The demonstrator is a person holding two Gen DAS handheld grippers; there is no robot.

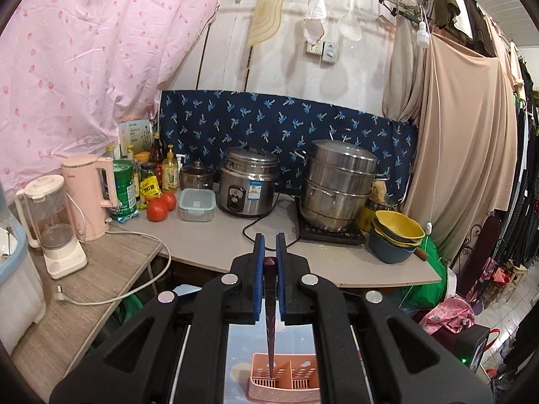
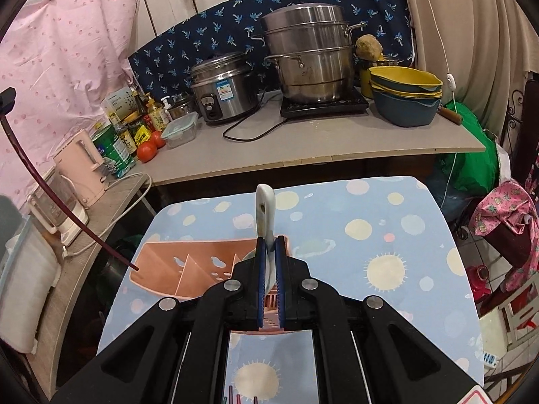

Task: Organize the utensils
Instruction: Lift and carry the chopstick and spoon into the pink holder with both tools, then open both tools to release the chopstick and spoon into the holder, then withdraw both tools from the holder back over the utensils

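Note:
My left gripper [image 1: 270,240] is shut on a dark maroon chopstick [image 1: 270,320]. The stick hangs down with its tip over the left compartment of a pink slotted utensil holder [image 1: 286,383]. In the right wrist view the same chopstick [image 2: 50,198] curves in from the left, and its tip is at the left end of the holder [image 2: 161,269]. My right gripper [image 2: 270,240] is shut on a pale spoon; its handle [image 2: 266,208] sticks up above the pads, over the holder's right part. The holder stands on a blue table [image 2: 387,235] with a sun-and-dot cloth.
Behind the table runs a grey counter [image 2: 337,148] with a rice cooker [image 2: 222,91], a steel steamer [image 2: 310,54] on a hob, stacked bowls [image 2: 404,101], tomatoes [image 2: 148,149] and bottles. A pink kettle [image 1: 91,195] and a blender [image 1: 54,225] stand on a side shelf at left.

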